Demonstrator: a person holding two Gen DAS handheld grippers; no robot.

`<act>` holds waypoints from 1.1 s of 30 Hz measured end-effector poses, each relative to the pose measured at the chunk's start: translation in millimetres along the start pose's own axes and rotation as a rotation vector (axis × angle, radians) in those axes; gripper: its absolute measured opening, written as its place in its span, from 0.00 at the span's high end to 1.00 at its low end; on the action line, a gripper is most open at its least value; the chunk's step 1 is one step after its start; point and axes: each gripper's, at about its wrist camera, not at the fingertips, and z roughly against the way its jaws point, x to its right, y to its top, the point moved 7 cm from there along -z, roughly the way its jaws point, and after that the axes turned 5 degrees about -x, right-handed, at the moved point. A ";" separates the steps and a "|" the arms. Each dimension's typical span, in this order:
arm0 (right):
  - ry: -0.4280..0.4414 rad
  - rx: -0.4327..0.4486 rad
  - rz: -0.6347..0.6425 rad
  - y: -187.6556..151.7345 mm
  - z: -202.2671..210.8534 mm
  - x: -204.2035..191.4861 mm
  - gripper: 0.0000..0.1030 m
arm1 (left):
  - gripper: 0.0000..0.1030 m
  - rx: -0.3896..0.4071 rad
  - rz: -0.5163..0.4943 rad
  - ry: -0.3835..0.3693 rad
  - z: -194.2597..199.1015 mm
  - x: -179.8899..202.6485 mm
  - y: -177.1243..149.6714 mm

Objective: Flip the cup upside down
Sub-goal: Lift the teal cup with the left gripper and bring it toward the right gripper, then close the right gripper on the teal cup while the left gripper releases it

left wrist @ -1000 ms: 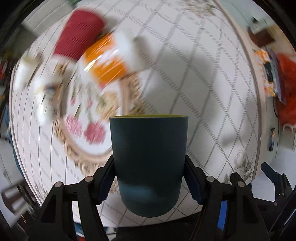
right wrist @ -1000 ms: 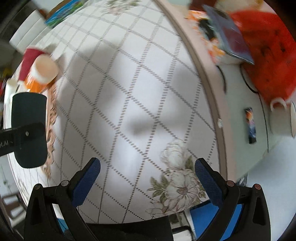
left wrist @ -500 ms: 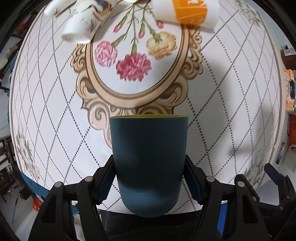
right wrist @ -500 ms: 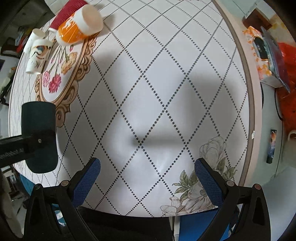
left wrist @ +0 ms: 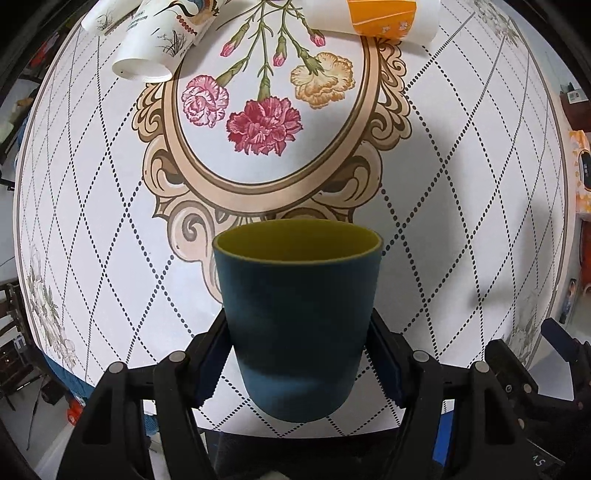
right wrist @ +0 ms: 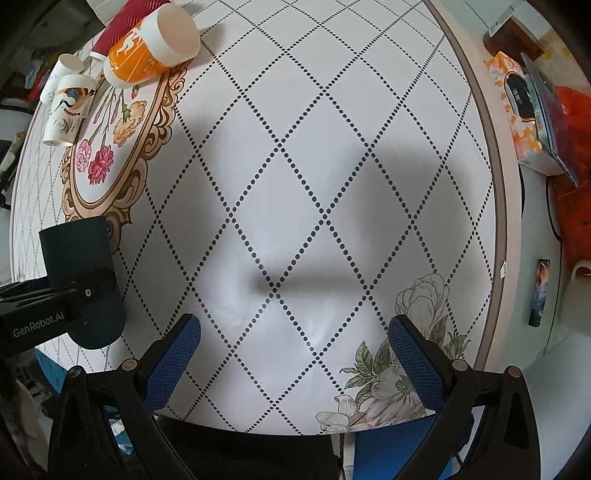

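My left gripper [left wrist: 297,354] is shut on a dark teal cup [left wrist: 297,317] with a yellow-green inside. The cup's open mouth points away from the camera, toward the table's flower medallion, and I see a little into it. The cup is held above the near part of the table. It also shows in the right wrist view [right wrist: 83,280] at the far left, held by the left gripper's black arm. My right gripper [right wrist: 293,363] is open and empty above the table's right half.
An orange and white cup [left wrist: 380,16] and white patterned paper cups [left wrist: 159,40] lie at the far side of the round table [left wrist: 461,206]. A red ribbed cup [right wrist: 118,22] lies behind the orange one. A tissue box [right wrist: 517,110] and a mug [right wrist: 580,295] stand off the table's right edge.
The left gripper has swung from a blurred sideways view to face the medallion. The cup has tilted slightly, so its inside now shows. The right gripper has drawn back a little.
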 end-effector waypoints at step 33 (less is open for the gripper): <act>0.051 0.059 0.129 -0.9 49.2 -107.8 0.00 | 0.15 0.185 0.165 0.006 79.0 -126.0 -39.6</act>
